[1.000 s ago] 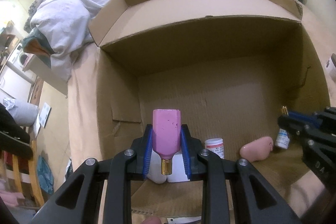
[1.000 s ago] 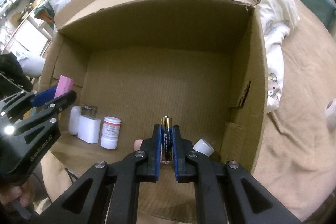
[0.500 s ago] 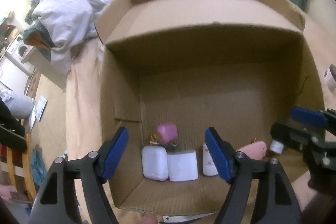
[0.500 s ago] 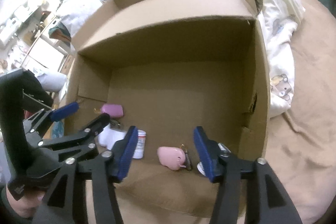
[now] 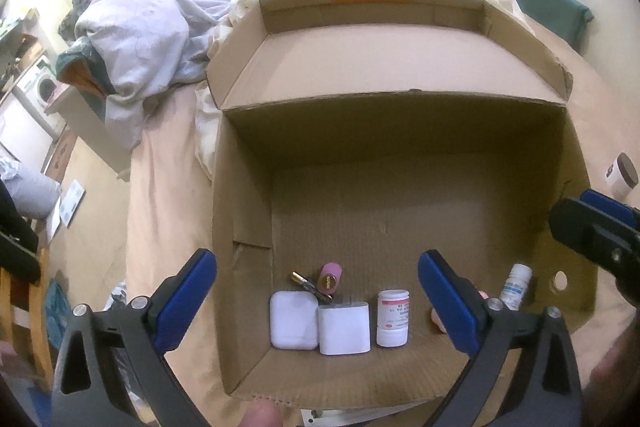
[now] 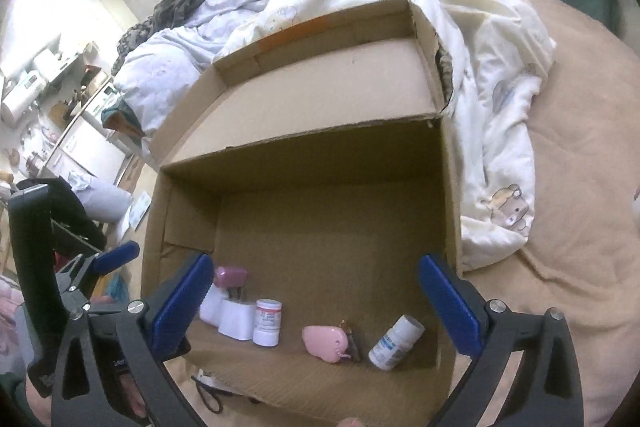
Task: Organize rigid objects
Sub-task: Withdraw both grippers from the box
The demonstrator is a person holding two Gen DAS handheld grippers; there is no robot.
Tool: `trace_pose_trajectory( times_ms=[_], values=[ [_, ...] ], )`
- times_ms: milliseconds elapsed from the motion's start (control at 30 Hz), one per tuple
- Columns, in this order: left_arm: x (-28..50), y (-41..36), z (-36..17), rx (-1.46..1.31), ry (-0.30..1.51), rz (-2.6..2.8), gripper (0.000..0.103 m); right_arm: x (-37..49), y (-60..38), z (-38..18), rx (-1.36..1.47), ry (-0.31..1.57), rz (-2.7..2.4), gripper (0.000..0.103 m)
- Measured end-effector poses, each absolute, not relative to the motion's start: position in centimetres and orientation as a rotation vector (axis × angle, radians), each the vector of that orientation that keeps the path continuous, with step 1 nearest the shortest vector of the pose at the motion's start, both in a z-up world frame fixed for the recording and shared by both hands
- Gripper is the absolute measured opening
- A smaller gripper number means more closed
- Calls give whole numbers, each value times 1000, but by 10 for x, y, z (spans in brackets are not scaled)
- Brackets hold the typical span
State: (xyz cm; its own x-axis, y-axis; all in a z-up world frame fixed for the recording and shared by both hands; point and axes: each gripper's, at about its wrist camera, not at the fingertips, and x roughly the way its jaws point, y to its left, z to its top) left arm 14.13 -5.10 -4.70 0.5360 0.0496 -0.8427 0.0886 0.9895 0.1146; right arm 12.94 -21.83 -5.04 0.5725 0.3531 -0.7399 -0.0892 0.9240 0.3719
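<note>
Both grippers, left gripper [image 5: 316, 303] and right gripper [image 6: 316, 307], hang over the cardboard box [image 5: 248, 211] on the bed [image 6: 580, 187], fingers opening wide, nothing between them. Along the box's near edge stand two white cases [image 5: 294, 319], a pill bottle [image 5: 393, 317] and, behind, the pink bottle [image 5: 330, 277].

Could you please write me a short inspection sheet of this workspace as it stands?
Surface: tan bedsheet under an open cardboard box.
Job's things: pink bottle, two white cases, red-label jar, pink case, tilted white bottle, all along the box's near wall.
Clutter: rumpled duvet.
Grippers: left hand-held gripper and right hand-held gripper opening, nothing between the jaws.
Cables: nothing seen.
Surroundings: washing machine.
</note>
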Motion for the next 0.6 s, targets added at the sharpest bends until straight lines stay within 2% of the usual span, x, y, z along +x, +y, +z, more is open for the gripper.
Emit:
trace_pose_trajectory(
  times_ms=[600],
  values=[
    [101,-18,8,49,1006,-9,101,83,-242,-12,327,797,233,103]
  ],
)
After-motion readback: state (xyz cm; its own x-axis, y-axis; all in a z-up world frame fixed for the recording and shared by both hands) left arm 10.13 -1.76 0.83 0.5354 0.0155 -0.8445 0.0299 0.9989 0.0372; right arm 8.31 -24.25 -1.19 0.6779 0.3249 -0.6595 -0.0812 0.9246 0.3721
